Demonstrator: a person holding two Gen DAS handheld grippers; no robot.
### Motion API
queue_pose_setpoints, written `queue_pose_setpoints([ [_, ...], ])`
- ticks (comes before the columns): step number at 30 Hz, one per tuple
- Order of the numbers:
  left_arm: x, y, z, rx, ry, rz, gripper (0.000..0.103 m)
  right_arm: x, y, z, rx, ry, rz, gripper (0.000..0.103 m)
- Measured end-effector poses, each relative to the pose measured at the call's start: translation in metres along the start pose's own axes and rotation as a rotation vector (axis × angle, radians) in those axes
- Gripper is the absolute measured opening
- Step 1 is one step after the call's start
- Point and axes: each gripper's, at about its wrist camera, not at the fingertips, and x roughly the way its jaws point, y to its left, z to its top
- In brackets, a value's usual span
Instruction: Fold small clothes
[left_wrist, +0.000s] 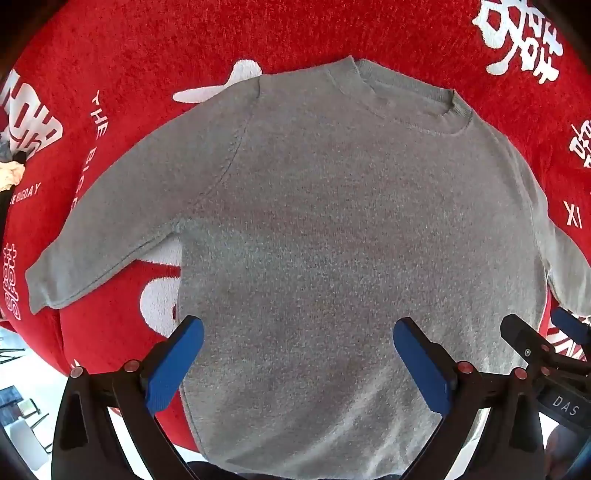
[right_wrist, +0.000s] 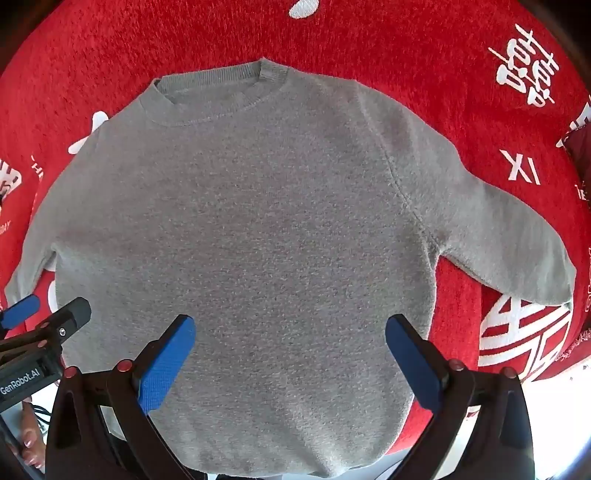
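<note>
The left gripper hangs over the sweater's hem with jaws spread wide and nothing between them. The right gripper hangs beside it, equally spread and empty; in the left view it shows at 4 o'clock. The grey sweater lies flat, front up, on a red blanket with white lettering. Its sleeves reach out to 8 and 4 o'clock, and its collar lies farthest, near 12 o'clock.

Grey sweater: soft matt knit, finely flecked, ribbed at collar. Red cloth beneath: fuzzy, plush pile, white print. Gripper pads: blue, finely textured; arms matt black plastic.
</note>
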Motion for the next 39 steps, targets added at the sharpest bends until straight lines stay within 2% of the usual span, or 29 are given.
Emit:
queue_pose_setpoints([
  [39,-0.0086,0.0019,-0.0014,-0.003,-0.013,0.009,0.103,0.0008,0.0009,-0.0018,-0.010,-0.021,-0.025,0.103],
])
